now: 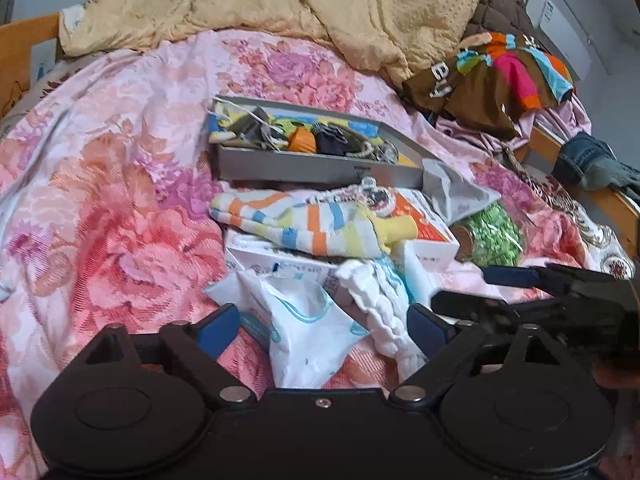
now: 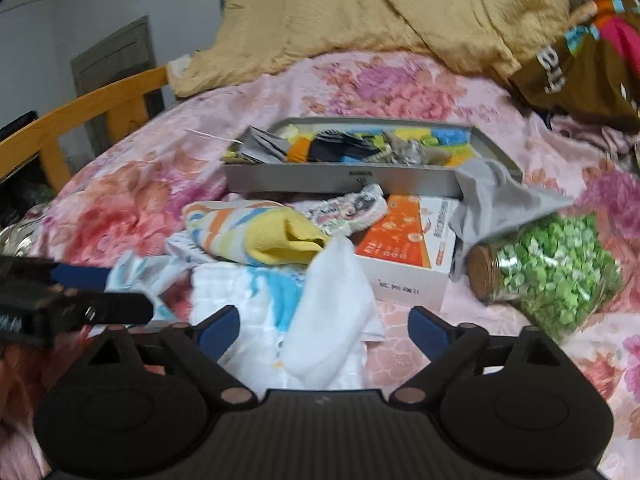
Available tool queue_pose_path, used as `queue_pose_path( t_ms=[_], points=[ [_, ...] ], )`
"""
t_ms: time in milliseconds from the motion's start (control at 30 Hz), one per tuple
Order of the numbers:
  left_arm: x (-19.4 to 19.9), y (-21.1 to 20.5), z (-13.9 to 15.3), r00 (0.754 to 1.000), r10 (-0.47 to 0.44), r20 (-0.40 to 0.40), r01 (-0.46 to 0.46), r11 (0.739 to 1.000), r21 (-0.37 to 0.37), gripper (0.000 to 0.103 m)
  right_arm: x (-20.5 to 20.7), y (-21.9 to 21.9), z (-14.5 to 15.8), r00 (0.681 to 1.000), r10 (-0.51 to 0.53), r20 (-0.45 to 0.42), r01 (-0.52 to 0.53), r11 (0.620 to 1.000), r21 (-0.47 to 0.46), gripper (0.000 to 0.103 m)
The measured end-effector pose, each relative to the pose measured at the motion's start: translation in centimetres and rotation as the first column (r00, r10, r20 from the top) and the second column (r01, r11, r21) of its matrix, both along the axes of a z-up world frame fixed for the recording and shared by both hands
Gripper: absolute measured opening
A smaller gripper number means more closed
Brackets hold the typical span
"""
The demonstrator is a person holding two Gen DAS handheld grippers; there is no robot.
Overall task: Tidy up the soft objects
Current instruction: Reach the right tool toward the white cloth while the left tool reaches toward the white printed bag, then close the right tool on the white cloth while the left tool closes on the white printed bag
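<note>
On the floral bedspread [image 1: 120, 208], near its front edge, I hold my left gripper [image 1: 322, 330] with both blue fingers spread wide. Between them lie a white plastic packet [image 1: 304, 332] and a twisted white cloth [image 1: 384, 312], neither clamped. My right gripper [image 2: 324, 330] is likewise spread apart, gripping nothing; a white cloth [image 2: 332, 312] lies between its fingers, over a white-and-blue cloth [image 2: 256, 300]. Just beyond both grippers rests a striped sock [image 1: 296, 222] with a yellow toe, lying across a white box [image 1: 280, 258]. Beside it sits an orange-and-white box [image 2: 408, 240]. Farther toward the bed's middle stands 1 grey tray [image 1: 320, 168] holding small mixed items. A grey cloth [image 2: 500, 200] drapes at the tray's right corner, touching a jar [image 2: 548, 256] of green pieces lying on its side.
</note>
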State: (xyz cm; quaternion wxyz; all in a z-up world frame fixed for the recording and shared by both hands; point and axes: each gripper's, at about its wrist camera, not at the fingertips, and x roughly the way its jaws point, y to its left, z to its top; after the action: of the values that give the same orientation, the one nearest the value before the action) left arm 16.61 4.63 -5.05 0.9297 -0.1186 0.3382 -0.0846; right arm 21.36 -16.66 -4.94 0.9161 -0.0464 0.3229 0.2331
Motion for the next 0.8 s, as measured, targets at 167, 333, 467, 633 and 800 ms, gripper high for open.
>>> queue_pose_path(
  t_ms=[167, 333, 467, 633, 800],
  points=[
    [0.2, -0.9, -0.3, 0.999, -0.042, 0.003, 0.042, 0.998, 0.041, 0.079, 1.6, 0.1, -1.3, 0.998, -0.031, -0.058, 0.033, 0.999, 0.022, 0.082],
    [0.3, -0.6, -0.8, 1.0, 0.007, -0.027, -0.007, 1.0, 0.014, 0.072, 2.4, 0.1, -2.2, 0.993, -0.041, -0.109, 0.047, 0.998, 0.053, 0.071],
    [0.4, -0.1, -1.5, 0.997, 0.043, -0.065, -0.044, 0.999, -0.019, 0.064, 2.5, 0.0, -2.3, 0.992, -0.046, -0.119, 0.053, 0.997, 0.051, 0.061],
    [0.1, -0.3, -1.4, 0.998, 0.046, -0.048, -0.047, 0.999, -0.023, 0.059, 2.8, -0.4, -2.5, 0.985, -0.05, -0.163, 0.066, 0.993, 0.094, 0.045],
    [0.0, -0.5, -1.3, 0.999, 0.041, -0.036, -0.042, 0.999, -0.013, 0.056, 2.9, -0.6, -2.6, 0.982, -0.053, -0.183, 0.074, 0.991, 0.114, 0.035]
  ],
)
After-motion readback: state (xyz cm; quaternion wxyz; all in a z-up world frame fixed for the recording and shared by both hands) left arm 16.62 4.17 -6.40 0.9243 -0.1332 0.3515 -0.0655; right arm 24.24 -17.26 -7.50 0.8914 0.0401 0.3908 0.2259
